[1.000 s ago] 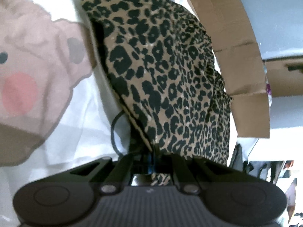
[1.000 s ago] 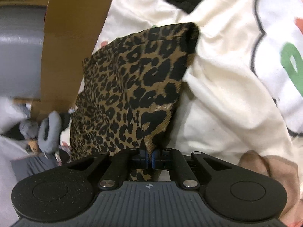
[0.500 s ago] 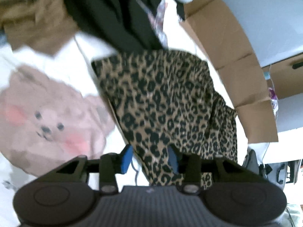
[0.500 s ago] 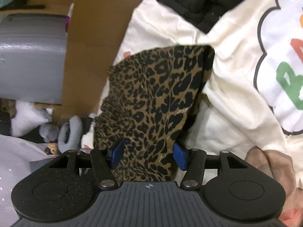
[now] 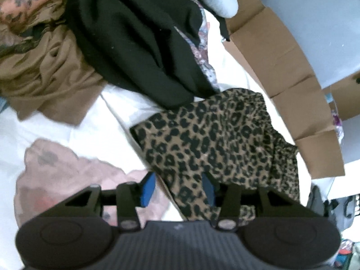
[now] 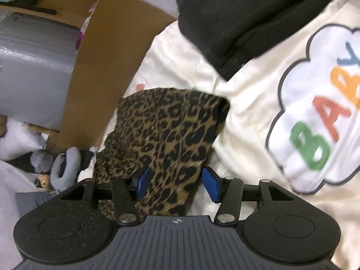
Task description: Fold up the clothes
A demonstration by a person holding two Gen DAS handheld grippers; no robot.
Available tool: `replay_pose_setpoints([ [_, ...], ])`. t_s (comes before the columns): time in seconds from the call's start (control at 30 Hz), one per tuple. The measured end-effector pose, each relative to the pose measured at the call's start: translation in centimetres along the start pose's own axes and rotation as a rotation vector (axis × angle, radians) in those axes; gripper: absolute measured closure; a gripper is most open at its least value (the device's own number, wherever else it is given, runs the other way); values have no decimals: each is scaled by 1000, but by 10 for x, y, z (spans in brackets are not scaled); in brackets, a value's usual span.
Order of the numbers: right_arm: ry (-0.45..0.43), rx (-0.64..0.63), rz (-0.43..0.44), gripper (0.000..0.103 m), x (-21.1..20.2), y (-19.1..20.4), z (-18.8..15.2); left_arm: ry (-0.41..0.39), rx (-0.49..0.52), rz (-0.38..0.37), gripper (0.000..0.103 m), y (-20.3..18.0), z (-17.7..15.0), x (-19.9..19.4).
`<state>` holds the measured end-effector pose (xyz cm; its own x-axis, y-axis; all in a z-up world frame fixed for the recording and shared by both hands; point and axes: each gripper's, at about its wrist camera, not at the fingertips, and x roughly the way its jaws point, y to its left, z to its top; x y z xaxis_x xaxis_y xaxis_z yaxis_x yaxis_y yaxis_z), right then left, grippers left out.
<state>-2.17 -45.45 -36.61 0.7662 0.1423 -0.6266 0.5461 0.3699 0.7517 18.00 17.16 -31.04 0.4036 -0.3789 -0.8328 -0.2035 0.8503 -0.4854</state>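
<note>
A folded leopard-print garment (image 5: 213,139) lies on the cream printed bedsheet (image 5: 108,135), close to the bed's edge. My left gripper (image 5: 177,186) hovers above its near corner. The jaws are opening, and the cloth shows below the gap with neither blue pad pressing on it. In the right wrist view the same garment (image 6: 171,130) lies flat under my right gripper (image 6: 177,183). These jaws are closing a little but stand well apart, and the pads (image 6: 211,186) hold nothing.
A black garment (image 5: 135,33) and a brown one (image 5: 45,78) are heaped beyond the leopard piece. Cardboard flaps (image 5: 281,67) and a grey suitcase (image 6: 33,67) stand beside the bed. The sheet carries a bear print (image 5: 67,175) and a "BABY" cloud (image 6: 315,123).
Both grippers were shut on the leopard garment's edge and have let it go and opened. Both have drawn back and up, the left farther, and the garment now lies flat.
</note>
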Motion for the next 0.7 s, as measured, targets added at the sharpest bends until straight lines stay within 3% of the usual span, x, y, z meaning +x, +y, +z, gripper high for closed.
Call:
replay_pose_setpoints([
  [0.23,-33,-95,-159,47,-1,8,28,5,45,40,50,18,20,25],
  [0.4,-46,-167,-247,44,1,20,49,-11,114,67,44,19,33,31],
  [0.7,77,-467,-353,39,53,60,66,-3,224,82,37,16,51,47],
])
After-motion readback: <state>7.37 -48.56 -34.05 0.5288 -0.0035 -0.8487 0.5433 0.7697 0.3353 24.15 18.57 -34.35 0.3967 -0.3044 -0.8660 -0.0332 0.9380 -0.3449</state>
